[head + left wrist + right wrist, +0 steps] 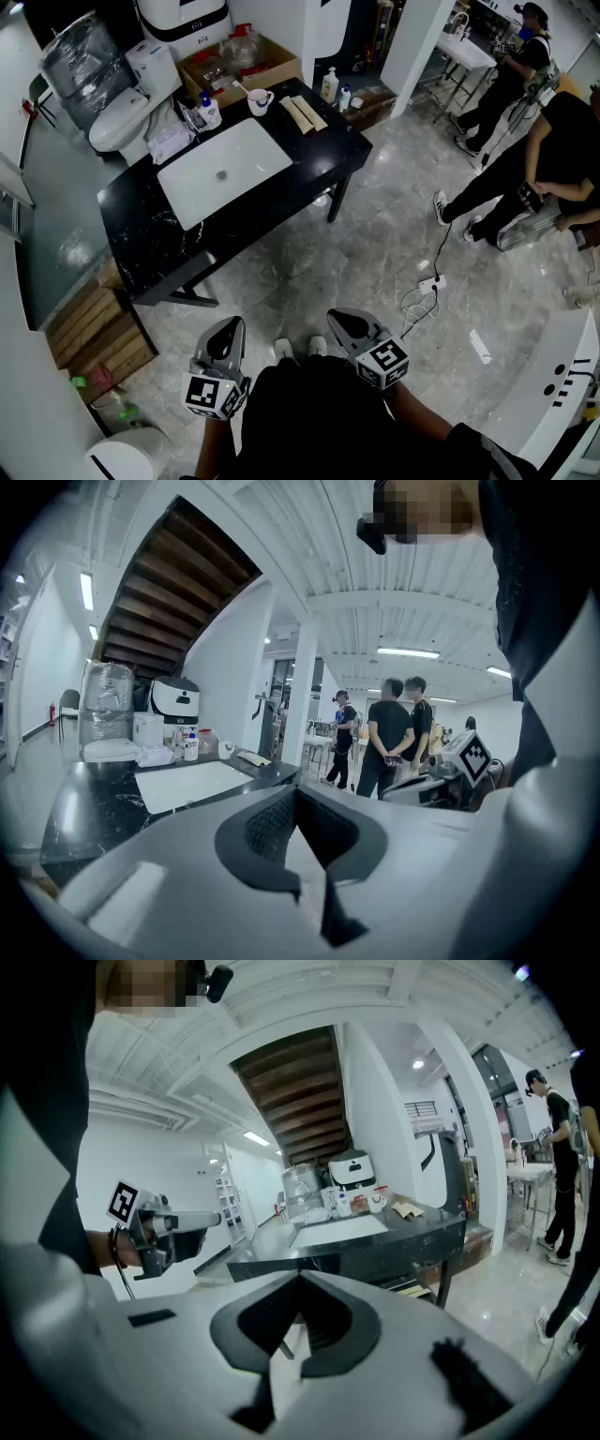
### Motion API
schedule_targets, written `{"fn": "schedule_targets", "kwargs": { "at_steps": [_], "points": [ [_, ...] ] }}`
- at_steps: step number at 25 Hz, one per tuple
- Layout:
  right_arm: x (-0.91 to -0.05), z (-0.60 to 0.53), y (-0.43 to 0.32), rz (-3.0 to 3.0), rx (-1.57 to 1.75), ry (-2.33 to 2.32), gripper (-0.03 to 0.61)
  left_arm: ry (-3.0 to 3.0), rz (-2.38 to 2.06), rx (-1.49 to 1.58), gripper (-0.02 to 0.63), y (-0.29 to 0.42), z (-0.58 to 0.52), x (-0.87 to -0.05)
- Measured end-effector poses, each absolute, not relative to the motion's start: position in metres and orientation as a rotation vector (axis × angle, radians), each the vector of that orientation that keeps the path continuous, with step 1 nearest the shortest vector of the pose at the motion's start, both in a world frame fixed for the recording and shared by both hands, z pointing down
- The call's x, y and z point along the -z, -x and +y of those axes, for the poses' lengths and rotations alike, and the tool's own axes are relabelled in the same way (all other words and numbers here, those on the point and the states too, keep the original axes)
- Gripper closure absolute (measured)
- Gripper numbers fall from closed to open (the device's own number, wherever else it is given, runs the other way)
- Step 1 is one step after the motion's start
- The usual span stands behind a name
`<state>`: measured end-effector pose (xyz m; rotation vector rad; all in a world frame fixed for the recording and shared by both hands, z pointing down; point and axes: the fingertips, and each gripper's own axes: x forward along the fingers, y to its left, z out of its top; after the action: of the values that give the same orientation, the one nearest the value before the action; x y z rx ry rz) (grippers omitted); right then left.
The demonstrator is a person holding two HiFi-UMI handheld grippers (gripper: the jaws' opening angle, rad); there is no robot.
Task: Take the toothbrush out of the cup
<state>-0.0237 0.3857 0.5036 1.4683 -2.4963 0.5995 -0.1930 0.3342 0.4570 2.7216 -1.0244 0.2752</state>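
A white cup (pixel 260 100) with a toothbrush (pixel 243 89) leaning out of it stands at the far edge of the black table (pixel 309 159), behind the white basin (pixel 223 171). Both grippers hang far from it, low in the head view in front of the person's body. My left gripper (pixel 228 330) and right gripper (pixel 338 323) each have their jaws together, holding nothing. The cup (pixel 226 749) is small and distant in the left gripper view past that gripper (pixel 298 794). It is just as far in the right gripper view, where the cup (pixel 379 1201) lies beyond the shut jaws (pixel 300 1283).
A pump bottle (pixel 208 110), a folded cloth (pixel 305 112) and two bottles (pixel 334 89) share the table. A toilet (pixel 122 117) and a cardboard box (pixel 241 61) stand behind it. A pallet (pixel 94 328) lies left. People (pixel 525 159) stand right; a cable with power strip (pixel 427 286) crosses the floor.
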Motion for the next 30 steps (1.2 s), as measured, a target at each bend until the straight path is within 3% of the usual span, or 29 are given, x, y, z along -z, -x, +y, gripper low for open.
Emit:
{"fn": "schedule_targets", "kwargs": {
  "at_steps": [30],
  "points": [
    [-0.508, 0.361, -0.071, -2.593, -0.656, -1.463, 0.565, -2.599, -1.151, -0.197, 0.606, 0.137, 0.308, -0.448]
  ]
}}
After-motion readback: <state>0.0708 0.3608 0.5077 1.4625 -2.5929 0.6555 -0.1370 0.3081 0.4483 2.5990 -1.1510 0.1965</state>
